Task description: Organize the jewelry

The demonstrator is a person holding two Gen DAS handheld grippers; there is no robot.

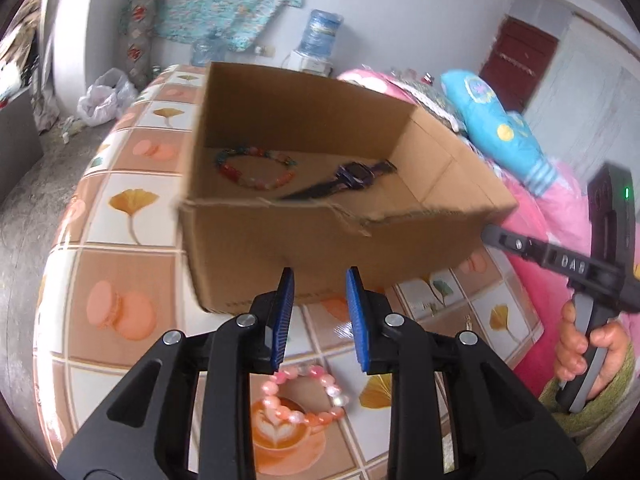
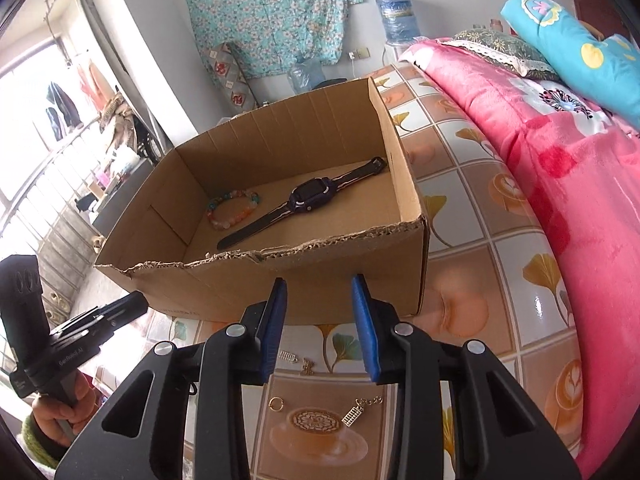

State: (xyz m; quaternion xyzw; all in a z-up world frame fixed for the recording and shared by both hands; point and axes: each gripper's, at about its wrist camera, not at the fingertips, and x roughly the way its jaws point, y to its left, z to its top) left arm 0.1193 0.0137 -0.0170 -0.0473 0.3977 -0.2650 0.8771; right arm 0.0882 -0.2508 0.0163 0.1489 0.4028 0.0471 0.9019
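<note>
An open cardboard box (image 1: 320, 248) (image 2: 304, 276) stands on the tiled table. Inside lie a multicoloured bead bracelet (image 1: 256, 168) (image 2: 234, 209) and a purple wristwatch (image 1: 348, 178) (image 2: 308, 197). A pink bead bracelet (image 1: 306, 394) lies on the table just under my left gripper (image 1: 320, 312), which is open and empty in front of the box. My right gripper (image 2: 319, 320) is open and empty, also in front of the box. Below it lie a gold ring (image 2: 276, 403), a gold abacus charm on a chain (image 2: 354, 414) and small gold pieces (image 2: 289, 357).
The tabletop (image 1: 128, 208) (image 2: 472, 216) has orange and white patterned tiles. A pink blanket (image 2: 568, 168) and a blue pillow (image 1: 500, 128) lie at the right. The other gripper's handle shows at the right of the left wrist view (image 1: 576, 268) and at the left of the right wrist view (image 2: 60, 344).
</note>
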